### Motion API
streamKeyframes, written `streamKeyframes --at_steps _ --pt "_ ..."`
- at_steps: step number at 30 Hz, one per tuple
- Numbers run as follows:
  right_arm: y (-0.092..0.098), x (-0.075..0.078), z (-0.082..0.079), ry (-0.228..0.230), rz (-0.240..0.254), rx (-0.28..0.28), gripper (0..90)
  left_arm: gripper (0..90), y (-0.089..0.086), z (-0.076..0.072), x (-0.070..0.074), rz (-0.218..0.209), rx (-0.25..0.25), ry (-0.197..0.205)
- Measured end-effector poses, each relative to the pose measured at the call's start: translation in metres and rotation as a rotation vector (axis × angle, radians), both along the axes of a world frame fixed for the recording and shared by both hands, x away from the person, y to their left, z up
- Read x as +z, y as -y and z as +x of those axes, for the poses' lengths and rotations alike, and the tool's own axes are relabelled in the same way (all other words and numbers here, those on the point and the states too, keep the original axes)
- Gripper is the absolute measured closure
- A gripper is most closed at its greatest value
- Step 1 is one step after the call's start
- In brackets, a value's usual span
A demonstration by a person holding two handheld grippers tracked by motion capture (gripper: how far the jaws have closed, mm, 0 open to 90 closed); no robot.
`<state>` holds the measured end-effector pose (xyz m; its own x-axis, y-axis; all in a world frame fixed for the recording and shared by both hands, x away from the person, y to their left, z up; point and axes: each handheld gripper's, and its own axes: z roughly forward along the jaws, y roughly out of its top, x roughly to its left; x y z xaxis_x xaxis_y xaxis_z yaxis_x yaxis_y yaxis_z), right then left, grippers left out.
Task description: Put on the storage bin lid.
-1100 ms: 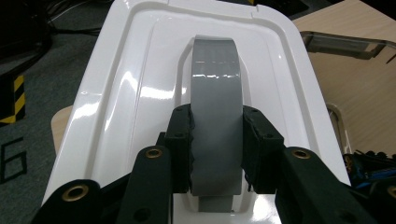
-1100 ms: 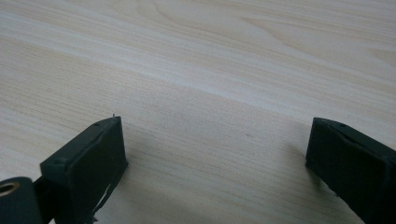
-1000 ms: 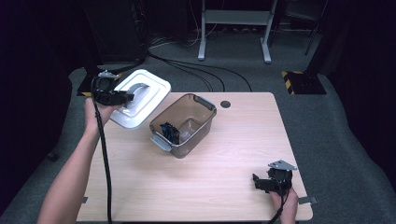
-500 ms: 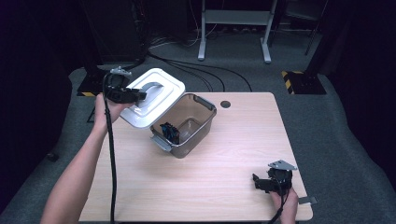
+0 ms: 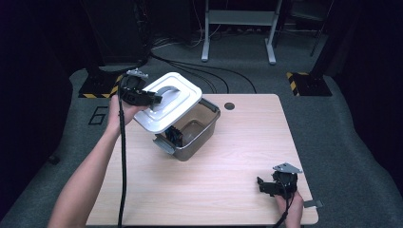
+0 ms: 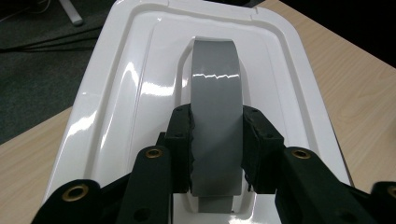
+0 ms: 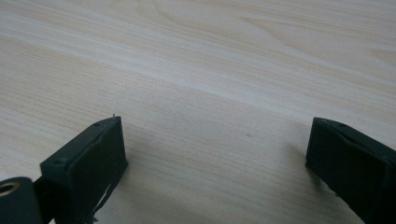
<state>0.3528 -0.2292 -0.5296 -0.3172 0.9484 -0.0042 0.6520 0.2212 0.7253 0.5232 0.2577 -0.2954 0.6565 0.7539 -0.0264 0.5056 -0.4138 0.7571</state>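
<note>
A white lid (image 5: pixel 167 102) (image 6: pixel 140 84) with a grey arched handle (image 6: pixel 215 121) hangs tilted above the left rim of a clear grey storage box (image 5: pixel 195 130). My left gripper (image 5: pixel 153 98) (image 6: pixel 216 140) is shut on that handle, one pad on each side. A black object stands inside the box (image 5: pixel 175 137), partly hidden by the lid. At the table's near right corner my right gripper (image 5: pixel 261 185) (image 7: pixel 215 163) rests low over the bare wood, its jaws wide apart with nothing between them.
The light wood table (image 5: pixel 237 152) has a round cable hole (image 5: pixel 229 106) near its far edge. Behind the table stand a metal frame's legs (image 5: pixel 237 28) and cables (image 5: pixel 199 71) on the grey floor. The left gripper's cable (image 5: pixel 122 156) trails along the forearm.
The left gripper has carried the lid to the right and slightly up, from beside the box to partly over its left rim. The right gripper has stayed put.
</note>
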Motion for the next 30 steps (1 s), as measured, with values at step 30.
streamKeyframes --at_steps 30 --pt "0.000 0.000 0.000 0.001 -0.001 0.000 4.0 67.2 0.060 0.024 -0.034 0.003 0.003 -0.176"
